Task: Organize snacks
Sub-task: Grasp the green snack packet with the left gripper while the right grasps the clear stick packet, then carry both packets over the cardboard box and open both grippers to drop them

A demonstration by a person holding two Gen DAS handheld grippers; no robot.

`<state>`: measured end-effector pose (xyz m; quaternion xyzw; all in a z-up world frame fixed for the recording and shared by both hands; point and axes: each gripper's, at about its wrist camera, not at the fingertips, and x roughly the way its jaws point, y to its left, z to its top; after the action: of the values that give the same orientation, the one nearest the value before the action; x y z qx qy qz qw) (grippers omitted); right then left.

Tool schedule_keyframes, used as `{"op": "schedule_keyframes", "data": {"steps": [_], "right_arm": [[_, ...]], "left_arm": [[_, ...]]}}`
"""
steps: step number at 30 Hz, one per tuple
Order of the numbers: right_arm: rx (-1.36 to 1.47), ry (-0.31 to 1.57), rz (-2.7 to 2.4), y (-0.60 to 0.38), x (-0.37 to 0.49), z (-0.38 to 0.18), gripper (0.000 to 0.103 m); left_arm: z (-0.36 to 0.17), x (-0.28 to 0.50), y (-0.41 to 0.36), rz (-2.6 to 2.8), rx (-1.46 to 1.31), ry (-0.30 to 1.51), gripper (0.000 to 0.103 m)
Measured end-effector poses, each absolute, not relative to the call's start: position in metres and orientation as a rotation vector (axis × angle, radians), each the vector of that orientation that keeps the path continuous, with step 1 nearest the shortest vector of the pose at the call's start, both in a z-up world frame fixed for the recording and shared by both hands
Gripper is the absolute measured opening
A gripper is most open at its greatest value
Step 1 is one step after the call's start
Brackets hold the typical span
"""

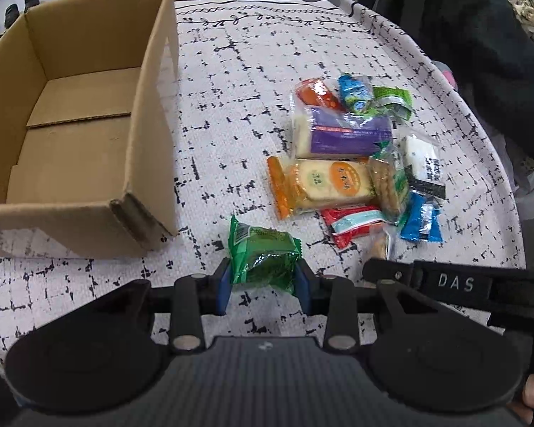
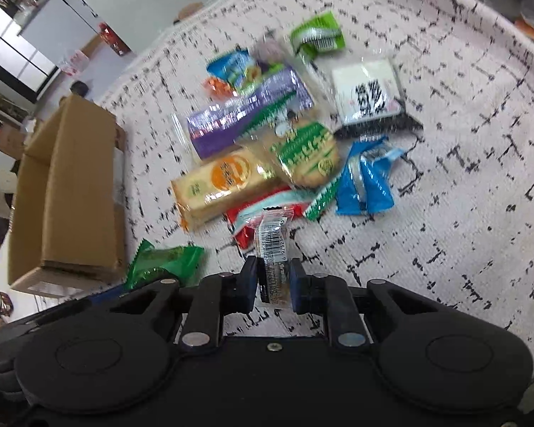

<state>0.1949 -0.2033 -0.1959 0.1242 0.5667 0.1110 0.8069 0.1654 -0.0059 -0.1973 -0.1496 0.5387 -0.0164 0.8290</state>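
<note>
Snacks (image 1: 345, 163) lie heaped just ahead of both tongs, the left gripper (image 1: 263, 279) clamping a green packet (image 1: 261, 254) and the right gripper (image 2: 274, 279) pinching a thin clear-wrapped biscuit (image 2: 272, 249), which might slip from its slick wrapper before reaching the box (image 1: 78, 135).

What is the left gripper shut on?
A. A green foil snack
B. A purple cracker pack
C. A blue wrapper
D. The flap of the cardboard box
A: in the left wrist view the left gripper has its blue pads pressed on both sides of the green foil snack, while the purple pack and blue wrapper lie in the pile and the box stands apart.
</note>
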Motion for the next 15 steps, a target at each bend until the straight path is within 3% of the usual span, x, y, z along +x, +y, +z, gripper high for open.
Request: {"op": "schedule_keyframes", "data": {"steps": [15], "right_arm": [[0.347, 1.041, 0.292, -0.209, 0.185, -0.145, 0.018]], "left_arm": [[-0.147, 0.154, -0.012, -0.048, -0.276, 1.045, 0.036]]}}
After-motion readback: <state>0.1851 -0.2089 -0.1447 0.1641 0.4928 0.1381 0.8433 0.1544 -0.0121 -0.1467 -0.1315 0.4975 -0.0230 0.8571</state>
